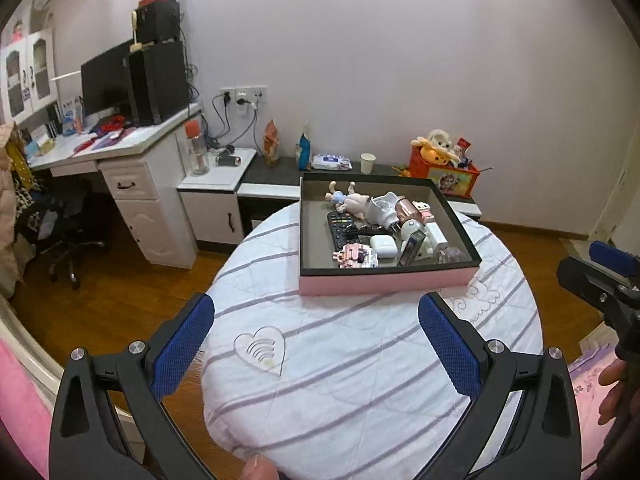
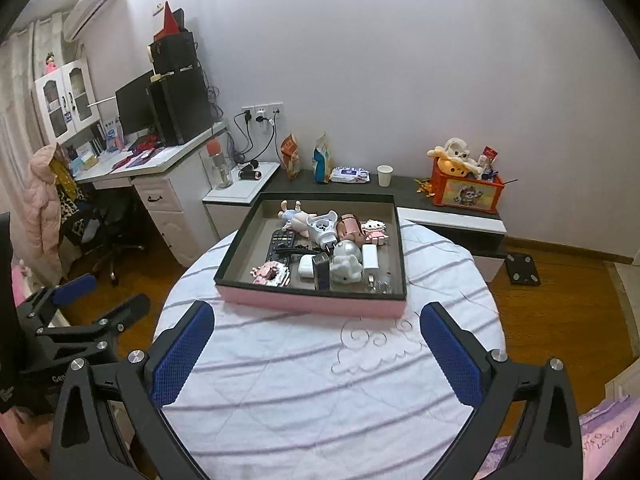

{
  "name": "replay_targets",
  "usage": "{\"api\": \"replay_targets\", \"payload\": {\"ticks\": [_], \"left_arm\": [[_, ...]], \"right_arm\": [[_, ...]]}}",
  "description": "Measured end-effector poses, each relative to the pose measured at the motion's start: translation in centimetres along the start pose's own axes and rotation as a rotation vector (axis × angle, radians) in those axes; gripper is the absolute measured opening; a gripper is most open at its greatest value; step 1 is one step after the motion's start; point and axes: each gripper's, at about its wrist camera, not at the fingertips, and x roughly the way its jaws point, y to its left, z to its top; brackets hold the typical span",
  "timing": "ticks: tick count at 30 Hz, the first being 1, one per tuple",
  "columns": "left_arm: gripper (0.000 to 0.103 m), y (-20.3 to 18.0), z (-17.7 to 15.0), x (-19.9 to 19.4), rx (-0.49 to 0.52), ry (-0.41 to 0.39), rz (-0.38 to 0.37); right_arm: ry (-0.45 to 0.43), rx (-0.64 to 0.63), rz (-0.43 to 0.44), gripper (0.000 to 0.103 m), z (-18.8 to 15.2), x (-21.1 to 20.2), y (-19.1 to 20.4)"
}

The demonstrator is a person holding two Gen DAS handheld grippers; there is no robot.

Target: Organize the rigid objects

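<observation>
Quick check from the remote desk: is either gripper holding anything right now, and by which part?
Nothing is held. The left gripper and right gripper are both open over the striped white tablecloth, short of the pink-sided tray.

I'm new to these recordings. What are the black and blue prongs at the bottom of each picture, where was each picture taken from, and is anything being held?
No robot is here: a person holds a hand-held gripper in each hand, each with a camera looking forward along its two fingers. The prongs are those fingers. One picture comes from the left gripper, the other from the right gripper. Each also shows at the edge of the other's picture. Both grippers are open and hold nothing. They hover over a round table with a striped white cloth. On it stands a shallow pink box filled with small things: a remote control, a doll, a white earbud case, toy figures and plugs.
</observation>
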Motion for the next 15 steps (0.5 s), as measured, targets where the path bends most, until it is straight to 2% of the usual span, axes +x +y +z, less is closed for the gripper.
{"api": "replay_targets", "payload": {"ticks": [6, 15], "left_arm": [[0.103, -0.5, -1.3, -3.3, 0.009, -0.033, -0.008], [0.103, -1.9, -2.4, -7.7, 0.032, -0.096, -0.01]], "right_arm": [[-0.046, -0.004, -0.014, 0.103, -1.8, -3.9, 0.3], [-0.091, 0.015, -0.023, 0.103, -3.6, -7.1, 0.4]]}}
